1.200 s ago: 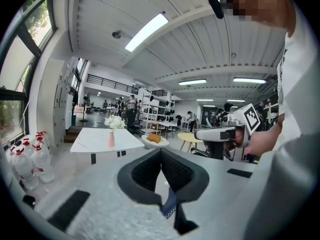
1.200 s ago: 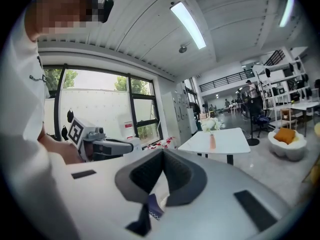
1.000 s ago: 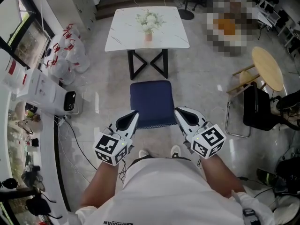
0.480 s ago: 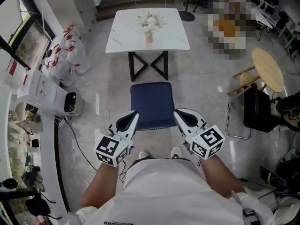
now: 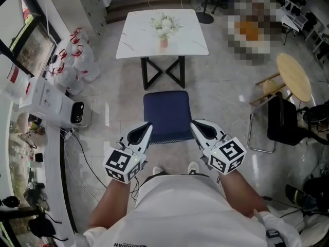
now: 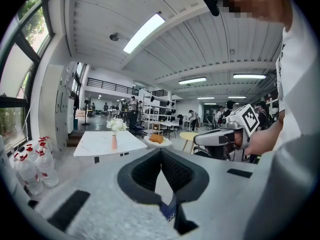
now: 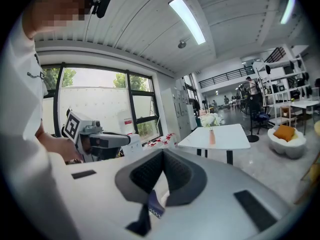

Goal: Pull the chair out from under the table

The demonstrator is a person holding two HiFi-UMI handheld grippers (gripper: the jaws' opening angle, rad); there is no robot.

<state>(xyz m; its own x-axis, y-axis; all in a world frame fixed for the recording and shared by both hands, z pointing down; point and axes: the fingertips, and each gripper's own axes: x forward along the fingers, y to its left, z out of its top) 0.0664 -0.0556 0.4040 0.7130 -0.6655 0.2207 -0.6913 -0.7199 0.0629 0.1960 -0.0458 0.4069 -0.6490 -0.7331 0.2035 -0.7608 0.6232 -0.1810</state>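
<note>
The chair [image 5: 166, 115] has a dark blue seat and stands on the floor just in front of the white marble table [image 5: 144, 41], clear of its top. In the head view my left gripper [image 5: 148, 126] sits at the left corner of the chair's near edge and my right gripper [image 5: 193, 123] at the right corner. Both are shut. In the left gripper view a strip of blue chair fabric [image 6: 169, 211] is pinched between the closed jaws of the left gripper [image 6: 161, 156]. The right gripper view shows the same blue fabric [image 7: 154, 204] in the right gripper [image 7: 163, 156].
A vase of white flowers [image 5: 163, 28] stands on the table. Bottles and bags [image 5: 77, 55] and a white box [image 5: 51, 104] line the left wall, with cables [image 5: 77, 145] on the floor. A round wooden table [image 5: 294, 75] and a black chair [image 5: 280, 120] stand at right.
</note>
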